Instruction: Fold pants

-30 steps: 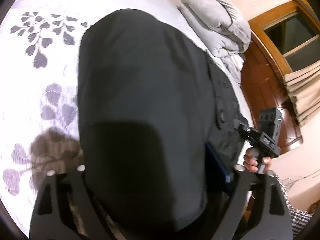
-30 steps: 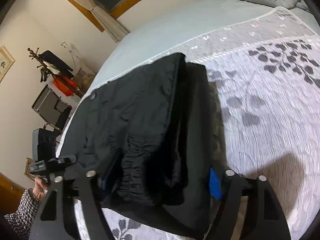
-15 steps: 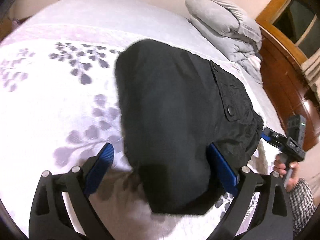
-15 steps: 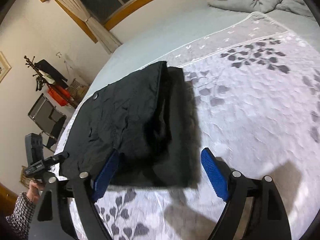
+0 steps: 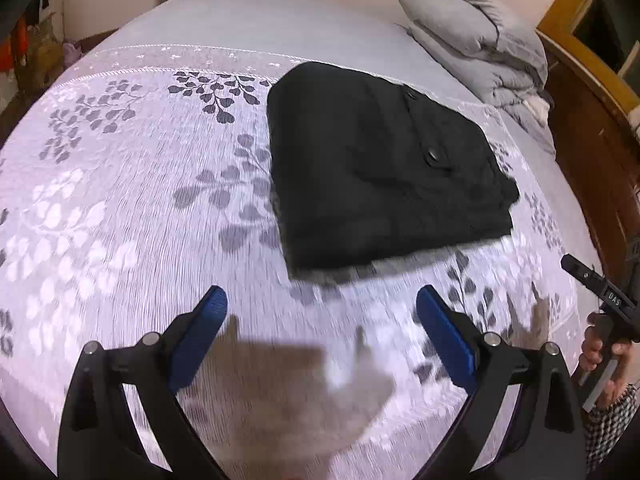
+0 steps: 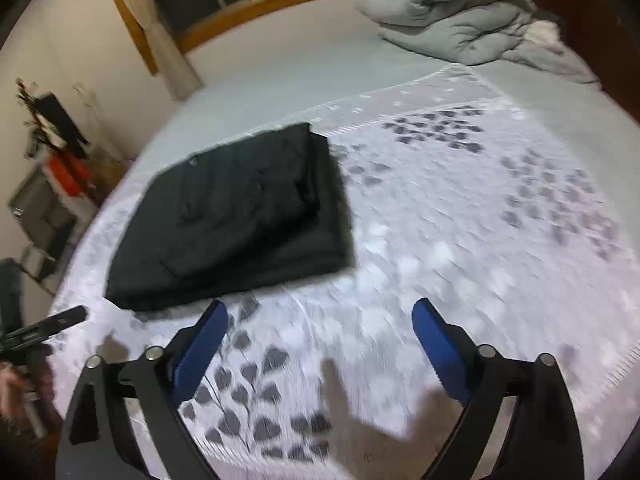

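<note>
Beyond the blue fingertips of the left gripper [image 5: 322, 306], the folded black pants [image 5: 384, 168] are seen lying flat on the leaf-patterned bedspread [image 5: 120, 220], well clear of both pads. Its fingers are spread wide with only bedspread between them. The right gripper [image 6: 320, 316] is likewise held apart and empty, its jaws having just been opening; the pants [image 6: 236, 216] are found ahead of its left finger. A grey duvet [image 6: 460, 20] is heaped far beyond the fingers.

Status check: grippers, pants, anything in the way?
Left gripper and right gripper open, empty, right's jaws just widened. Pants folded flat on bedspread. Nothing in the way.
</note>
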Action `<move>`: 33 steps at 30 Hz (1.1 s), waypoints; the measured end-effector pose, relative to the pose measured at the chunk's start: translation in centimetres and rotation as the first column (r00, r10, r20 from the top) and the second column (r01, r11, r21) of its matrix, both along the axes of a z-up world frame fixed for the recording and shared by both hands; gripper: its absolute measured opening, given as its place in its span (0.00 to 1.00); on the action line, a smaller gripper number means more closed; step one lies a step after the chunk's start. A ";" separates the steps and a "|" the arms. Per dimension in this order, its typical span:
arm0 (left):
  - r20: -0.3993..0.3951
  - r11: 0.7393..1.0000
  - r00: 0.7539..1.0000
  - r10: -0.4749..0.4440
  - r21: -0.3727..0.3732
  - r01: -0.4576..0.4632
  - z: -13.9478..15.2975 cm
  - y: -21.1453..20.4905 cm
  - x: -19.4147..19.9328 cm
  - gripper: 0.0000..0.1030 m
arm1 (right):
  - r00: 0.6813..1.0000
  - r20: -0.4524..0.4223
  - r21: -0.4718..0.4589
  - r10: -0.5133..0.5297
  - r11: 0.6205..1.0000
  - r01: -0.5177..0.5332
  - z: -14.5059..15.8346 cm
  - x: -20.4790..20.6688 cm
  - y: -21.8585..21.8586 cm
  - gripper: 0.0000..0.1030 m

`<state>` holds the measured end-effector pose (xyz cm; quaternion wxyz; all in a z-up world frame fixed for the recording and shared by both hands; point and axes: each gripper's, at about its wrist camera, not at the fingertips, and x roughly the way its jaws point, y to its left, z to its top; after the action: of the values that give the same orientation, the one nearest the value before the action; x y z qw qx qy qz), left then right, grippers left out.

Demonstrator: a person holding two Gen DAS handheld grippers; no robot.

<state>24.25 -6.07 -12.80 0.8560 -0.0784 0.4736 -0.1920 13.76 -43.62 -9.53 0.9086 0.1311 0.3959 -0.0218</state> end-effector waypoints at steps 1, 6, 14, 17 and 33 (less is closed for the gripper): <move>0.007 1.000 1.000 0.001 0.007 -0.001 0.3 -0.2 -0.8 0.93 | 1.000 -0.003 0.008 0.004 1.000 -0.004 0.2 -0.5 0.3 0.92; 0.065 0.999 0.998 0.004 0.033 -0.006 3.1 -1.0 -4.7 0.96 | 1.000 0.012 0.019 -0.007 1.000 0.006 1.8 -3.8 2.1 0.96; 0.114 0.999 0.993 0.004 0.036 -0.008 6.3 -1.4 -8.9 0.97 | 0.997 0.074 0.020 0.024 0.999 -0.026 5.0 -7.6 4.5 0.96; 0.138 0.998 0.990 0.012 0.052 -0.019 7.1 -1.5 -10.3 0.97 | 0.996 0.082 0.014 0.019 1.000 -0.021 5.8 -8.5 5.0 0.96; 0.254 0.990 0.967 0.029 0.124 -0.062 11.6 -1.4 -15.6 0.97 | 0.996 0.094 -0.156 0.006 0.988 0.009 9.3 -12.1 9.4 0.96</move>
<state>8.60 -7.45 -1.22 0.9165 -0.0078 0.3711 -0.1491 1.61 -34.22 -0.25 0.9337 0.0608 0.3498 -0.0473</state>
